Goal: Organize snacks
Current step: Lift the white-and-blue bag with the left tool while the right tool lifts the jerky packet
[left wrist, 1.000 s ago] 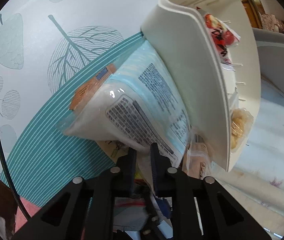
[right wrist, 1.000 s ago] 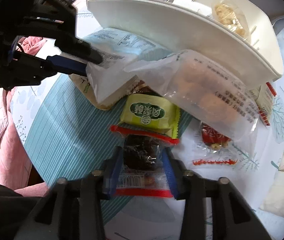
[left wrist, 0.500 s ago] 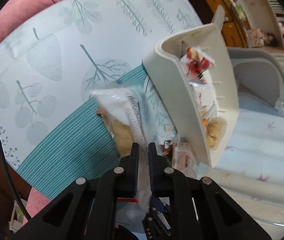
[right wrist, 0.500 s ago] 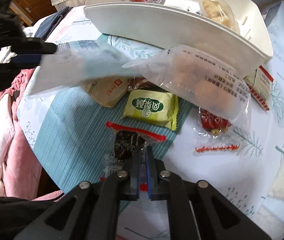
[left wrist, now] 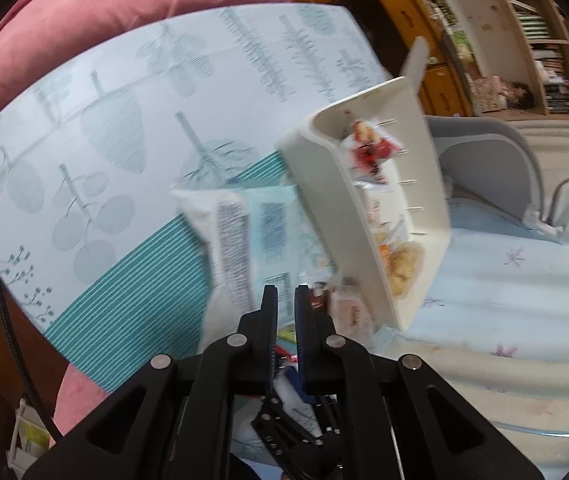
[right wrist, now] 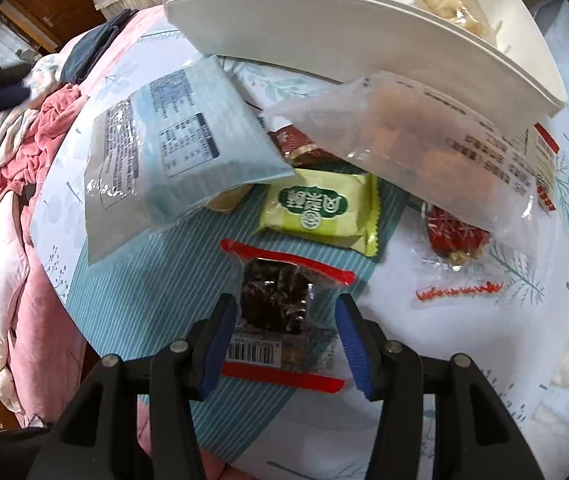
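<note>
Left hand-held gripper [left wrist: 284, 300] clamped on blue packet [left wrist: 252, 240], lifting toward tray [left wrist: 324, 200]. Right hand-held gripper [right wrist: 284, 320] jaws just opened around dark snack [right wrist: 276, 300]; next, close.

Your left gripper [left wrist: 285, 300] is closed on the edge of a pale blue packet [left wrist: 244, 236], which hangs blurred just left of the white tray [left wrist: 336, 216]. In the tray you see a red snack [left wrist: 370, 152] at its far end and a yellowish one [left wrist: 402, 266] nearer you.
</note>
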Demonstrator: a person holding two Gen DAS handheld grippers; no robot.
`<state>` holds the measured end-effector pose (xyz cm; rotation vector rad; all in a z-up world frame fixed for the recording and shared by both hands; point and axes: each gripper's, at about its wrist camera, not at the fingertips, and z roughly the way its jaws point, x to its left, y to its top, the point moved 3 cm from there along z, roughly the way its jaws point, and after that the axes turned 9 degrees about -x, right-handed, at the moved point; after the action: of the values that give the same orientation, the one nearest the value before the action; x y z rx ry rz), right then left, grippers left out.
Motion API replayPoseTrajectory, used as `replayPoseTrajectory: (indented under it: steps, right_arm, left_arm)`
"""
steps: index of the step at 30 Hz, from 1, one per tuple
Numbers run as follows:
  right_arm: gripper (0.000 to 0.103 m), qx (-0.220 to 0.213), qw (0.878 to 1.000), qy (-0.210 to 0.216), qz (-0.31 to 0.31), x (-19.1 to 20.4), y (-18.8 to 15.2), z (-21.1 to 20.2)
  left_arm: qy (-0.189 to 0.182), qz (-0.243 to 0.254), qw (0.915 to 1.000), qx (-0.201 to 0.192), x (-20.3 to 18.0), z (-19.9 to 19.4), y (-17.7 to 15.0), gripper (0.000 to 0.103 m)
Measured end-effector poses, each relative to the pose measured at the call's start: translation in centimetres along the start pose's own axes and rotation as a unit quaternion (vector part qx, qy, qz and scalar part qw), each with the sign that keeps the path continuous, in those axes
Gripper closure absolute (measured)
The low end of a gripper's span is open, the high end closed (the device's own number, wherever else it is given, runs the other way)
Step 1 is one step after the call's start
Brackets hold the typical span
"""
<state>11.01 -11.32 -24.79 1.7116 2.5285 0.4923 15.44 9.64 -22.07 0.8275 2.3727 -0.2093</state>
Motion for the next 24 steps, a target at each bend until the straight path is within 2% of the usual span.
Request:
replayPoseTrajectory:
  steps: [6,7,8,10,12,13,14,24]
  right_arm:
    - [0.051,0.006,1.000,-0.007,-0.011,0.6,-0.2,0.6]
    - [0.051,0.007,1.000,-0.008,-0.012,0.6,-0.2,0.7]
    - [0.051,0.008,1.000,-0.010,-0.013,0.7,-0.2,0.8]
    - [0.051,0.011,1.000,-0.013,-0.014,0.6,-0.2,1.0]
    - [0.051,0.013,1.000,-0.011,-0.011,0.4,-0.3,1.0]
    - [0.051,0.014,1.000,-0.011,-0.010,0.5,-0.2,1.2]
    - [0.051,0.015,1.000,-0.012,-0.010,0.8,0.2,1.6]
    - [0.050,0.015,0.999,-0.027,-0.019,1.3,0.5,1.9]
  left_arm:
    - [0.008,-0.011,0.9995,0.028,2.7,2.5,-0.8,0.074]
    - [0.010,-0.012,0.9994,0.030,3.0,2.8,-0.9,0.066]
    - [0.012,-0.014,0.9993,0.033,3.4,3.1,-1.0,0.054]
    - [0.018,-0.018,0.9989,0.038,3.9,3.7,-1.1,0.042]
    - [0.018,-0.018,0.9987,0.044,4.2,4.1,-1.3,0.037]
    - [0.019,-0.019,0.9986,0.047,4.3,4.5,-1.3,0.030]
    - [0.019,-0.020,0.9985,0.047,4.5,4.8,-1.4,0.028]
    - [0.009,-0.022,0.9974,0.068,3.9,8.4,-1.8,0.026]
